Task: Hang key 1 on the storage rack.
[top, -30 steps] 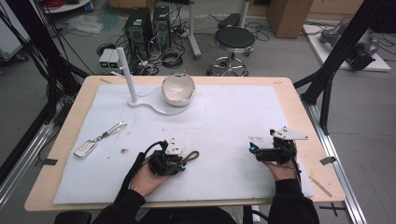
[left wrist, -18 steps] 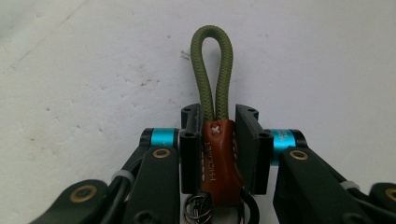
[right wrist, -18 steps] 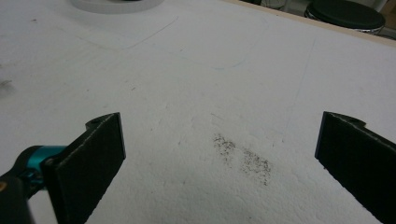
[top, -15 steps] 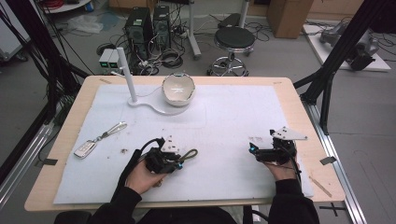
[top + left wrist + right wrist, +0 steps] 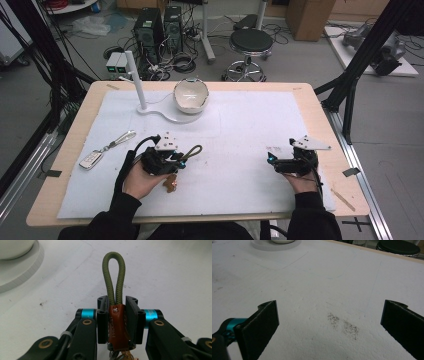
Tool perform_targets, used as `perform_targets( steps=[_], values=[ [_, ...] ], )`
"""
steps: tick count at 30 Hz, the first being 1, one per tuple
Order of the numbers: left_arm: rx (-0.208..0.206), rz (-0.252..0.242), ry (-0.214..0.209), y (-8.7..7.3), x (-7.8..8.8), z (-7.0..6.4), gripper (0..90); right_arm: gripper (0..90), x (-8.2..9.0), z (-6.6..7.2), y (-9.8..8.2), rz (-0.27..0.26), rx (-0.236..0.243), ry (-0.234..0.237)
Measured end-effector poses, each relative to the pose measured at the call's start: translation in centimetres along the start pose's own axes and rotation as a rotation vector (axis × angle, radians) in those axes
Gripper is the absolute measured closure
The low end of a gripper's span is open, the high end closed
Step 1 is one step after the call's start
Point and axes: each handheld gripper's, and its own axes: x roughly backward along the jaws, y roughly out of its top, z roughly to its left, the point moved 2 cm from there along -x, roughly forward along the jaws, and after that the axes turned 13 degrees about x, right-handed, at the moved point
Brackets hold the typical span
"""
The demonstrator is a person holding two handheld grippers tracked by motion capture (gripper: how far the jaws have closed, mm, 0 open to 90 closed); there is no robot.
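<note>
The left gripper (image 5: 117, 322) fingers clamp the brown leather tab (image 5: 117, 326), its green cord loop (image 5: 114, 277) protruding beyond them.

You can make out stamped lettering running along the brown leather tab (image 5: 117, 325) of the key fob; too faint to read. Nothing else legible.

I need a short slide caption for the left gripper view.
Left gripper shut on brown leather tab of a keychain, green cord loop pointing up.
</note>
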Motion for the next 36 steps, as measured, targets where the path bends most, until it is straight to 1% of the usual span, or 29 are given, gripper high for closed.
perform_targets(
  steps=[1, 2, 3, 4, 5, 6, 9, 10, 13, 14, 15, 16, 17, 18, 19, 20, 21, 22, 23, 24, 25, 26, 27, 28, 30, 31, 32, 35, 36],
  values=[
    [0.0, 0.0, 0.0, 0.0, 0.0, 0.0, 72.9, 0.6, 0.0, 0.0, 0.0, 0.0, 0.0, 0.0],
    [-0.004, -0.007, -0.009, 0.6, 0.5, 0.1, 73.0, 0.6, 0.0, 0.0, 0.0, -0.001, -0.004, 0.001],
    [-0.004, -0.007, -0.009, 0.6, 0.5, 0.1, 72.9, 0.6, 0.0, 0.0, 0.0, -0.001, -0.004, 0.001],
    [-0.012, -0.016, -0.005, 1.2, 1.0, 0.2, 73.0, 0.6, 0.1, 0.0, 0.0, -0.003, -0.009, -0.001],
    [-0.012, -0.016, -0.005, 1.2, 1.0, 0.2, 72.9, 0.6, 0.1, 0.0, 0.0, -0.003, -0.01, 0.0],
    [-0.018, -0.027, 0.003, 1.9, 1.6, 0.4, 72.9, 0.6, 0.1, -0.1, 0.0, -0.005, -0.011, 0.001],
    [-0.021, -0.033, 0.005, 2.4, 2.1, 0.8, 72.9, 0.6, 0.1, -0.1, 0.0, -0.007, -0.015, 0.001],
    [-0.026, -0.041, 0.018, 3.0, 2.7, 1.2, 73.0, 0.6, 0.1, -0.1, 0.0, -0.006, -0.016, 0.0],
    [-0.012, -0.057, 0.016, 3.7, 3.5, 2.1, 73.0, 0.6, 0.1, -0.1, 0.0, -0.006, -0.017, 0.002],
    [-0.018, -0.049, 0.023, 3.9, 3.9, 2.4, 73.0, 0.6, 0.1, -0.1, 0.0, -0.007, -0.014, 0.002],
    [-0.018, -0.049, 0.023, 3.9, 3.9, 2.4, 73.0, 0.6, 0.1, -0.1, 0.0, -0.006, -0.018, 0.003],
    [-0.003, -0.063, 0.026, 4.3, 4.5, 3.0, 73.0, 0.6, 0.1, -0.1, 0.0, -0.007, -0.019, 0.003],
    [-0.003, -0.063, 0.026, 4.3, 4.5, 3.0, 73.0, 0.6, 0.1, -0.1, 0.0, -0.007, -0.019, 0.003],
    [0.006, -0.071, 0.035, 4.7, 5.2, 3.5, 73.0, 0.6, 0.1, -0.2, 0.0, -0.008, -0.019, 0.003],
    [0.006, -0.071, 0.035, 4.7, 5.2, 3.5, 73.0, 0.6, 0.1, -0.2, 0.0, -0.008, -0.019, 0.003],
    [0.013, -0.086, 0.035, 5.1, 6.0, 3.9, 73.0, 0.6, 0.1, -0.2, 0.0, -0.007, -0.024, 0.003],
    [0.013, -0.086, 0.035, 5.1, 6.0, 3.9, 73.0, 0.6, 0.1, -0.2, 0.0, -0.007, -0.024, 0.003],
    [0.015, -0.096, 0.038, 5.5, 6.7, 4.3, 73.0, 0.6, 0.1, -0.1, 0.0, -0.007, -0.023, 0.003],
    [0.015, -0.096, 0.038, 5.5, 6.7, 4.3, 73.0, 0.6, 0.1, -0.1, 0.0, -0.006, -0.022, 0.003],
    [0.013, -0.102, 0.047, 6.0, 7.3, 4.8, 73.1, 0.6, 0.1, -0.1, 0.0, -0.006, -0.021, 0.003],
    [0.013, -0.102, 0.047, 6.0, 7.3, 4.8, 73.1, 0.6, 0.1, -0.1, 0.0, -0.007, -0.023, 0.003],
    [0.014, -0.112, 0.055, 6.4, 8.0, 5.3, 73.1, 0.6, 0.1, -0.1, 0.0, -0.007, -0.025, 0.001],
    [0.014, -0.112, 0.055, 6.4, 8.0, 5.3, 73.0, 0.6, 0.1, -0.1, 0.0, -0.007, -0.027, 0.003],
    [0.014, -0.126, 0.056, 6.7, 8.6, 5.7, 73.1, 0.6, 0.1, -0.2, 0.0, -0.009, -0.025, 0.002],
    [0.018, -0.132, 0.067, 6.9, 9.0, 6.3, 73.1, 0.6, 0.1, -0.1, 0.0, -0.007, -0.028, 0.004],
    [0.018, -0.132, 0.067, 6.9, 9.0, 6.3, 73.1, 0.6, 0.1, -0.1, 0.0, -0.006, -0.027, 0.003],
    [0.022, -0.134, 0.081, 7.0, 9.3, 6.8, 73.2, 0.6, 0.1, -0.1, 0.0, -0.005, -0.026, 0.004],
    [0.029, -0.136, 0.088, 7.0, 9.7, 7.2, 73.1, 0.6, 0.1, -0.1, 0.0, -0.007, -0.023, 0.003],
    [0.032, -0.141, 0.098, 7.1, 10.2, 7.7, 73.1, 0.6, 0.1, -0.2, 0.0, -0.005, -0.023, 0.003]
  ],
)
